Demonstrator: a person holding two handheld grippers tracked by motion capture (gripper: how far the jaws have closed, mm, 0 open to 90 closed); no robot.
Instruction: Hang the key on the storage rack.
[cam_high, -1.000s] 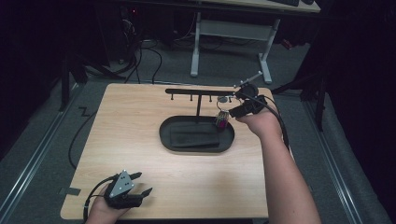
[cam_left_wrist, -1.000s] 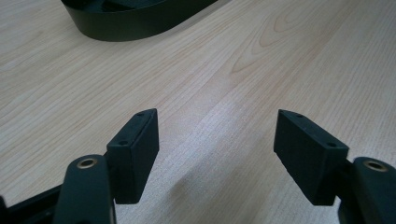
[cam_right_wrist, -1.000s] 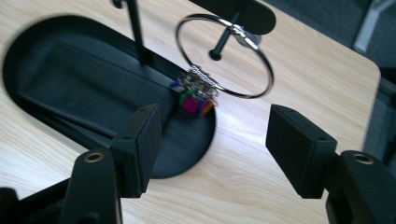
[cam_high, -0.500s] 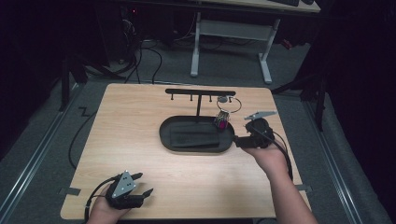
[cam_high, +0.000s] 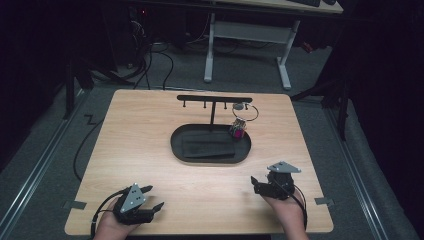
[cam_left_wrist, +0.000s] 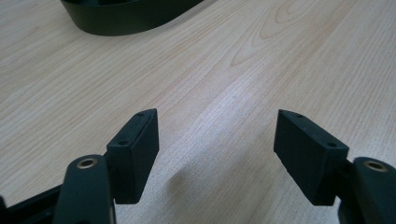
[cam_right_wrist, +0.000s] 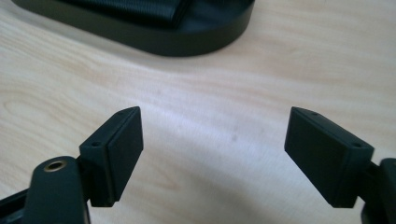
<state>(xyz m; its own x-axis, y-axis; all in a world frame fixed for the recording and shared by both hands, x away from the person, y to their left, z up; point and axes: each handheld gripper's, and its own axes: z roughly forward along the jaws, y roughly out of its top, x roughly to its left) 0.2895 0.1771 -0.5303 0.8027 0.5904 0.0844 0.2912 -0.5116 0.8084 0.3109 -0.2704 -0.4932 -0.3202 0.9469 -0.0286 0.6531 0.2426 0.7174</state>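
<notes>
A black T-shaped rack (cam_high: 215, 98) rises from an oval black tray (cam_high: 175, 145) at mid-table. A key ring (cam_high: 248, 112) with a colourful fob (cam_high: 237, 128) hangs from the rack's right end. My right gripper (cam_high: 255, 184) rests low near the table's front right, far from the rack. Its jaws have just been opening and stand open with nothing between them (cam_right_wrist: 212, 140). The tray's rim (cam_right_wrist: 154, 37) lies ahead of it. My left gripper (cam_high: 152, 197) sits at the front left, open and empty (cam_left_wrist: 215, 140).
The wooden table (cam_high: 140, 130) ends just behind both hands. A dark mat lies inside the tray. A cable (cam_high: 82, 145) trails off the table's left side. A white desk frame (cam_high: 245, 45) stands on the floor beyond the far edge.
My right gripper has come back and down from the rack's right end to the table's front right, opening wider. The key ring stays hanging on the rack. My left gripper has not moved.
</notes>
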